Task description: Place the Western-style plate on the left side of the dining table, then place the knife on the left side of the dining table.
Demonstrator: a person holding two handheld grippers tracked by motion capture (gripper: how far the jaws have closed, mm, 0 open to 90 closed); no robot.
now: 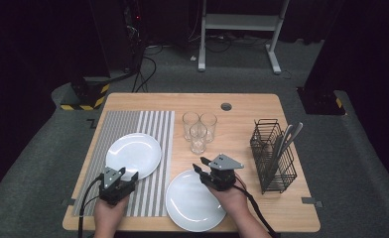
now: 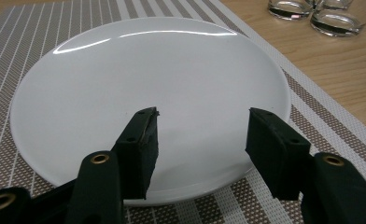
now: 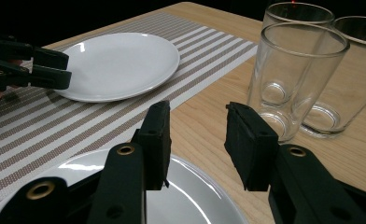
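Left gripper [image 2: 200,140] sits at the near rim of the plate on the striped placemat [image 2: 139,98], jaws spread wide and straddling that rim without pinching, so nothing is gripped. The placemat [image 1: 148,196] is the landmark. Right gripper [image 3: 197,140] hovers over the second plate [image 1: 192,203], just right of the placemat, jaws partly open, empty, aimed towards the glasses [image 3: 295,70].

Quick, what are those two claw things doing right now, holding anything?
Left gripper: open, nothing held, over the plate on the mat.
Right gripper: open, nothing held, over the near plate.
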